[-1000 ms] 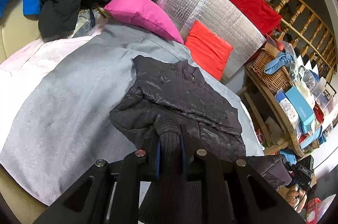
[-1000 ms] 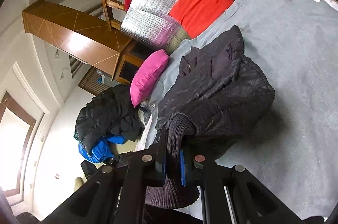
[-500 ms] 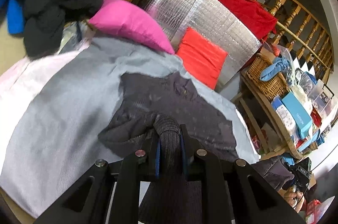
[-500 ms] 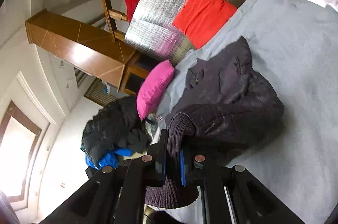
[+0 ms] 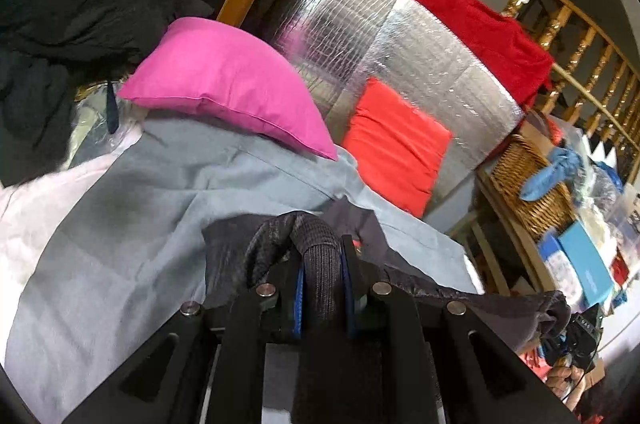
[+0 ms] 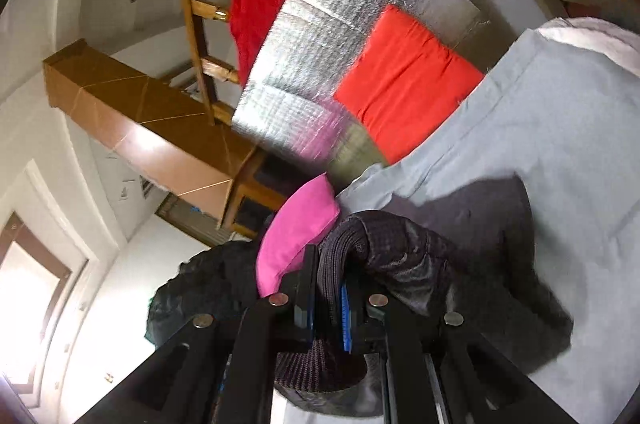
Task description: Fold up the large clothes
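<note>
Beside the red cushion (image 5: 394,142), a basket (image 5: 528,192) holds blue cloth (image 5: 552,172); both grippers (image 5: 322,288) (image 6: 329,308) clench the jacket (image 6: 472,256) over the grey sheet (image 5: 132,224).

Bed with grey sheet (image 5: 120,224): dark jacket (image 6: 500,224) on it, pink pillow (image 5: 224,84) at far edge.

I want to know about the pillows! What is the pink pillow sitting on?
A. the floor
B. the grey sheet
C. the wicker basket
B. The pink pillow lies on the far edge of the grey sheet, well left of the wicker basket.
</note>
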Tool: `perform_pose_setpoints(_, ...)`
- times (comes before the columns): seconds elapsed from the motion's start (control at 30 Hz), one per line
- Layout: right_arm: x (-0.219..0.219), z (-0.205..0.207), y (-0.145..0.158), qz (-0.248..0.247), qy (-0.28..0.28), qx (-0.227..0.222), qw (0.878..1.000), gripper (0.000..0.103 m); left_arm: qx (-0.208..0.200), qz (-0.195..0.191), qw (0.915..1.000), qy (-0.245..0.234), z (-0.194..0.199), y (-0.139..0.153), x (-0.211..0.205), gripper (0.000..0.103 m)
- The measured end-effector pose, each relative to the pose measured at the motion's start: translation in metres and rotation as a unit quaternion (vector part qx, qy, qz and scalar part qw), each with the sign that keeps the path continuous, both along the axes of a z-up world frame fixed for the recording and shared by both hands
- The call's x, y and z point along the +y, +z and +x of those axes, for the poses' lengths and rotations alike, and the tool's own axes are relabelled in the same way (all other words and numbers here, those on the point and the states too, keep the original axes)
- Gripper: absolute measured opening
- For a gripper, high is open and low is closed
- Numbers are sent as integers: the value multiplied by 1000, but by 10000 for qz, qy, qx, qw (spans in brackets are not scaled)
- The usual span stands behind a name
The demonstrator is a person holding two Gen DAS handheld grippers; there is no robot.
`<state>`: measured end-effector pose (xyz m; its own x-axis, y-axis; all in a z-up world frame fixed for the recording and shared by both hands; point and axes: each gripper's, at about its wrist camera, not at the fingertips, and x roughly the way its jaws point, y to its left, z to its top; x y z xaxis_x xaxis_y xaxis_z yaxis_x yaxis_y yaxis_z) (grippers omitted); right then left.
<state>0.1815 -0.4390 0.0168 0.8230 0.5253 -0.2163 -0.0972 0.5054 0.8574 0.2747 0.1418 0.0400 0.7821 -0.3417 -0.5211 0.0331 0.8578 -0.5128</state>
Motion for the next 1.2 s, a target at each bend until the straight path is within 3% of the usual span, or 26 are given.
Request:
perform_pose_setpoints(0.17,3,67,-16,-200,-170,368,9990,9,421,195,9988,127,67,-30,-11,16)
perform_pose_setpoints(0.4,1,148,-59,-507,-364,1026,9928,9,991,470,9938,179,131,-83,-25,16)
perform_pose_setpoints(0.57,-6,173,-100,-478,-438,1369,9885,9,1277,411,9906,253,152,-113,-26,16)
perform_pose_setpoints(0.67,-7,179,-103,-570,-389,1369,9882,9,1240,398,9913,216,155,-114,-25,16)
perform_pose_setpoints(0.77,-13,183,-110,-353,-422,1366,9891,11,1293,317,9906,302,161,-119,-24,19)
perform_pose_setpoints(0.87,-13,190,-119,-192,-426,1452,9883,13,1516,63,9874,454,171,-127,-21,35)
perform_pose_setpoints(0.9,-14,192,-123,-128,-441,1517,9874,13,1575,-32,9859,563,173,-128,-19,52)
perform_pose_setpoints(0.93,-15,192,-126,-60,-456,1558,9867,15,1529,-73,9859,672,174,-127,-15,61)
perform_pose_setpoints(1.0,-17,193,-128,-38,-468,1584,9863,22,1294,-96,9867,981,170,-118,-7,68)
perform_pose_setpoints(1.03,-18,193,-127,-65,-498,1548,9867,32,1235,-83,9866,1066,168,-114,-3,68)
perform_pose_setpoints(1.07,-19,192,-125,-94,-572,1499,9870,56,1228,-68,9864,1093,166,-112,1,68)
perform_pose_setpoints(1.13,-27,187,-117,-98,-842,1388,9867,82,1173,9,9870,1094,160,-108,8,68)
perform_pose_setpoints(1.2,-32,181,-107,-187,-956,1228,9876,82,1099,305,9884,999,151,-105,11,68)
